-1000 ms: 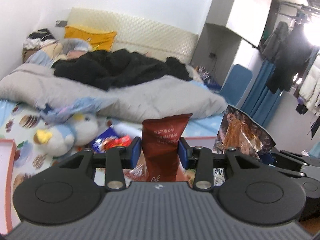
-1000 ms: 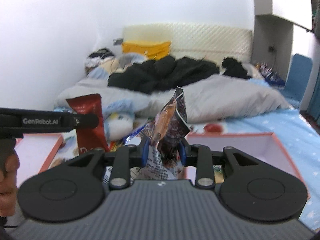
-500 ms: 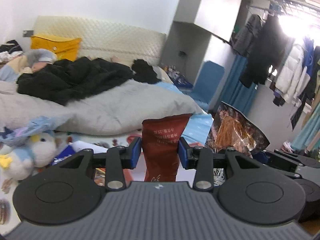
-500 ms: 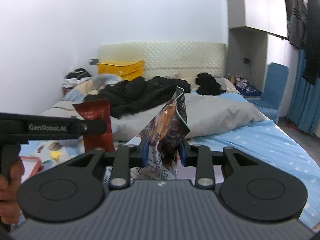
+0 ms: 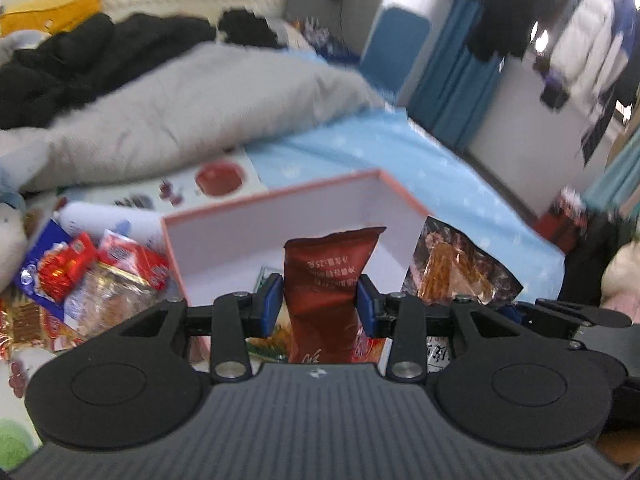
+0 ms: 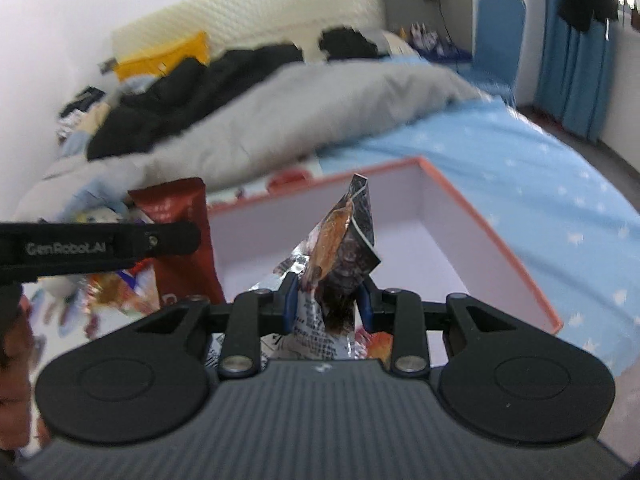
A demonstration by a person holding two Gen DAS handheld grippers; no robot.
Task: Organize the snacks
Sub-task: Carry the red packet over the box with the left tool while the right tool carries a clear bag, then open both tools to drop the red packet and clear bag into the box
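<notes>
My left gripper [image 5: 320,304] is shut on a dark red snack packet [image 5: 326,276], held upright over the near part of a pink-rimmed white box [image 5: 280,224]. To its right hangs a dark clear-windowed packet of orange sticks [image 5: 452,272]. In the right wrist view my right gripper [image 6: 326,304] is shut on that crinkled packet [image 6: 340,240], above the same box [image 6: 500,256]. The red packet [image 6: 176,232] and the left gripper's finger [image 6: 100,242] show at left. Some wrappers lie in the box under the grippers, mostly hidden.
A heap of loose snack packets [image 5: 80,280] lies left of the box on the bed. A grey duvet [image 5: 180,108] and black clothes [image 5: 80,52] fill the bed behind. Blue starred sheet [image 6: 540,168] lies right of the box. A hand [image 6: 12,352] shows at the left edge.
Both grippers have swung to the right and tipped downward with their packets, so the white box now lies beneath them. Both grips look unchanged.
</notes>
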